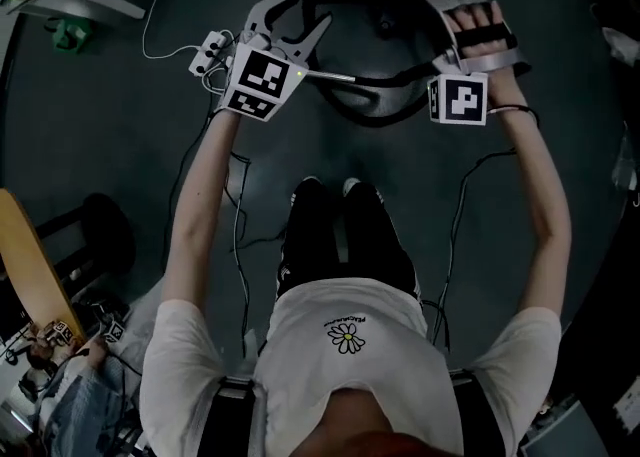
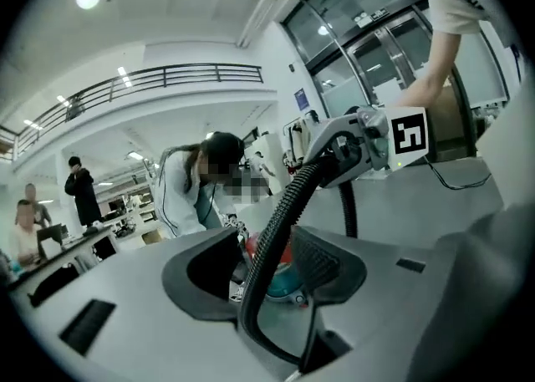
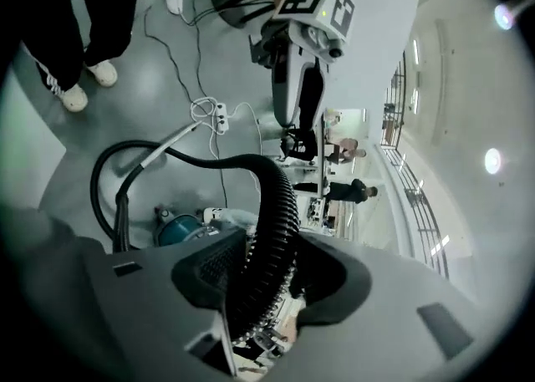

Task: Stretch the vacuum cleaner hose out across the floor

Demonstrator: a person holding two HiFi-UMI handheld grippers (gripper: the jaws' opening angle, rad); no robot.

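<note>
Stretching was under way: the left gripper and right gripper each pinched the hose above the floor. Next, it likely needed pulling apart and lowering.

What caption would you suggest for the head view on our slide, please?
The left hand-held gripper and right hand-held gripper each clamp the black vacuum hose at arm's length over the floor.
</note>
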